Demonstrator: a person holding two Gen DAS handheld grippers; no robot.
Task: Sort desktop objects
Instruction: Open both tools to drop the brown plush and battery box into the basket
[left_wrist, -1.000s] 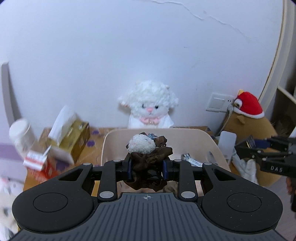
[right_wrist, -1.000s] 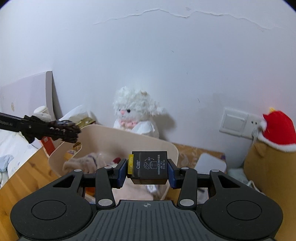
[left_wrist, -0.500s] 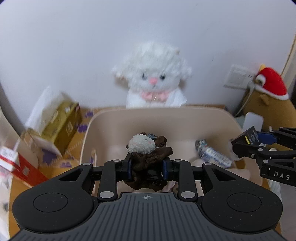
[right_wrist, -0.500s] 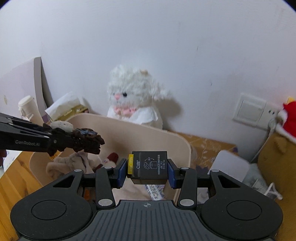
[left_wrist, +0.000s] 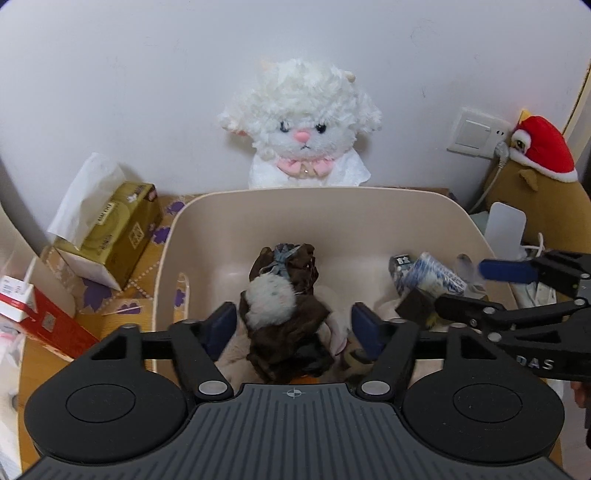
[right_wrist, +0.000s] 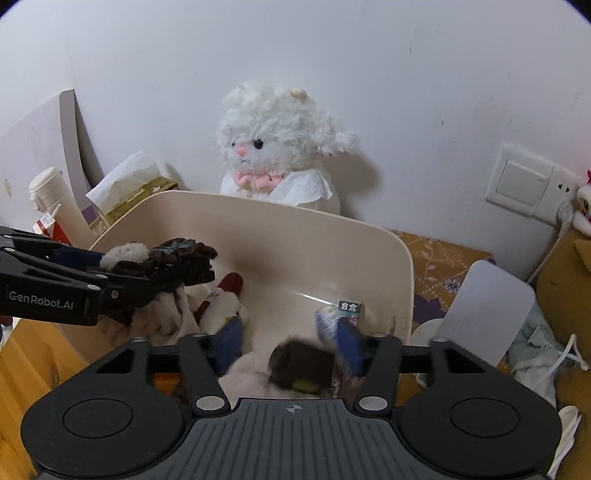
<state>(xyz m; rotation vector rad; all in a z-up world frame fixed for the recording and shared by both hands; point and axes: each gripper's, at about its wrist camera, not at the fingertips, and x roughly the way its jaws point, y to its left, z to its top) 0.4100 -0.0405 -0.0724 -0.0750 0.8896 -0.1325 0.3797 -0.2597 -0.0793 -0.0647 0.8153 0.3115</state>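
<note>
A beige bin (left_wrist: 369, 206) (right_wrist: 295, 236) sits in front of me. My left gripper (left_wrist: 293, 328) is open over it; the brown scrunchie with a white pompom (left_wrist: 284, 306) hangs loose between the spread fingers, and it shows beside the left gripper in the right wrist view (right_wrist: 166, 262). My right gripper (right_wrist: 290, 347) is open over the bin; the small black box (right_wrist: 299, 365) is blurred below the fingers, apart from them, and it also shows in the left wrist view (left_wrist: 415, 308). A blue-and-white packet (left_wrist: 428, 275) lies in the bin.
A white plush sheep (left_wrist: 301, 129) sits against the wall behind the bin. A gold tissue box (left_wrist: 110, 229) and a red carton (left_wrist: 40, 317) stand left. A brown plush with a red hat (left_wrist: 539, 177) and a white stand (left_wrist: 504, 225) are on the right. Soft cloth items (right_wrist: 166, 317) lie in the bin.
Both grippers have moved forward over the bin and opened. The scrunchie and the black box have come free of the fingers and are dropping into the bin.
</note>
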